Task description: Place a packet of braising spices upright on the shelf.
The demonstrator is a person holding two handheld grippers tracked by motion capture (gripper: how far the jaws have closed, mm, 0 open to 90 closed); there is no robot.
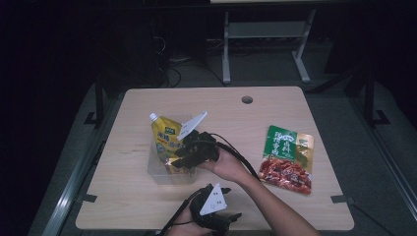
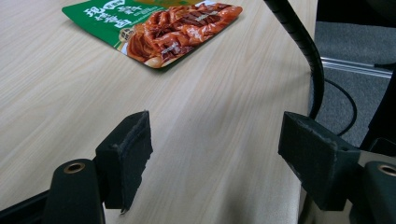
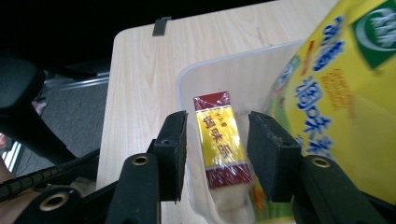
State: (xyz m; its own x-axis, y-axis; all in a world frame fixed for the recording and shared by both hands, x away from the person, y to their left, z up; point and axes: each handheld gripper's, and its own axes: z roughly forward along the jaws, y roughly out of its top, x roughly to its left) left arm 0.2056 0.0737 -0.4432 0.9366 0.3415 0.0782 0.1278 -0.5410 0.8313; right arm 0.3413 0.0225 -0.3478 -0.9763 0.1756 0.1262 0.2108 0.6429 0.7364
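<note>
A small red-and-yellow packet lies inside the clear plastic bin on the left half of the table, beside a tall yellow spouted pouch that leans in the same bin. The right gripper hangs over the bin with its jaws partly open on either side of the packet, their pads clear of it. The left gripper rests at the table's near edge, wide open and holding nothing, and a green-and-red snack bag lies flat toward the right edge.
</note>
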